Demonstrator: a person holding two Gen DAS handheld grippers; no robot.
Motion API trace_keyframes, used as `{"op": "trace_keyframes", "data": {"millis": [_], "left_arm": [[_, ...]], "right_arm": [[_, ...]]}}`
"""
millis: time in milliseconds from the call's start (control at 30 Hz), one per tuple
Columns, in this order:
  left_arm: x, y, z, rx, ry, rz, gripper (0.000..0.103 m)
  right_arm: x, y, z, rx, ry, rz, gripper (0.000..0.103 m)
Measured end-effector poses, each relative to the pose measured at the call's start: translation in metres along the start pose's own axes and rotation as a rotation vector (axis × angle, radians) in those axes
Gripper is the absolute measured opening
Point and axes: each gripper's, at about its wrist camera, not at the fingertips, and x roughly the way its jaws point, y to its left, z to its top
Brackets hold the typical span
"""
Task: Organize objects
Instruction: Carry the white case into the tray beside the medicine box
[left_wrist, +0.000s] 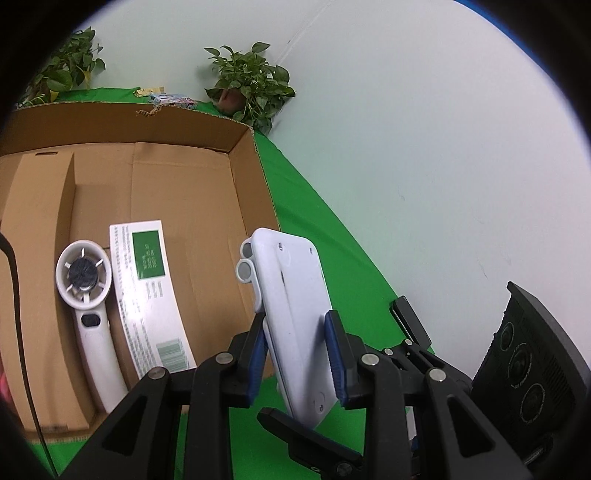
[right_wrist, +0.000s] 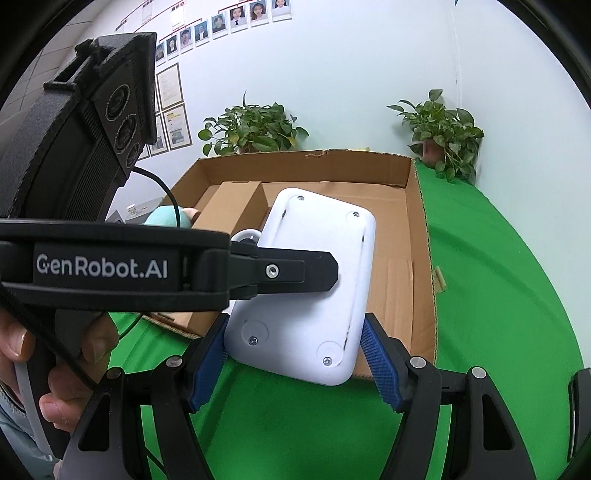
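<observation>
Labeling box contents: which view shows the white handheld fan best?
Left wrist view. The white handheld fan lies whole and unobstructed in the cardboard box, beside the white leaflet. In the right wrist view only a sliver seems to show behind the left hand-held gripper.

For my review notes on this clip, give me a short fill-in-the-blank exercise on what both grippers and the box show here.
1. Both the left gripper and the right gripper grip one flat ____ plastic device.
2. The open cardboard box rests on a ____ cloth.
3. Inside the box, a white handheld fan lies beside a white printed ____.

Missing words: white; green; carton
</observation>
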Motion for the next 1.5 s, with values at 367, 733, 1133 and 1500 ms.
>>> {"op": "trace_keyframes", "data": {"millis": [367, 733, 1133, 1500], "left_arm": [[0.038, 0.023, 0.021, -0.029, 0.068, 0.072, 0.029], [0.082, 0.048, 0.014, -0.082, 0.179, 0.164, 0.029], [0.108, 0.059, 0.007, -0.115, 0.254, 0.212, 0.029], [0.114, 0.069, -0.001, -0.146, 0.285, 0.209, 0.030]], "right_arm": [[0.043, -0.034, 0.019, 0.046, 0.081, 0.099, 0.067], [0.099, -0.060, -0.003, 0.126, 0.208, 0.201, 0.067], [0.133, -0.077, -0.020, 0.194, 0.290, 0.248, 0.067], [0.147, -0.072, -0.023, 0.199, 0.355, 0.228, 0.068]]}}
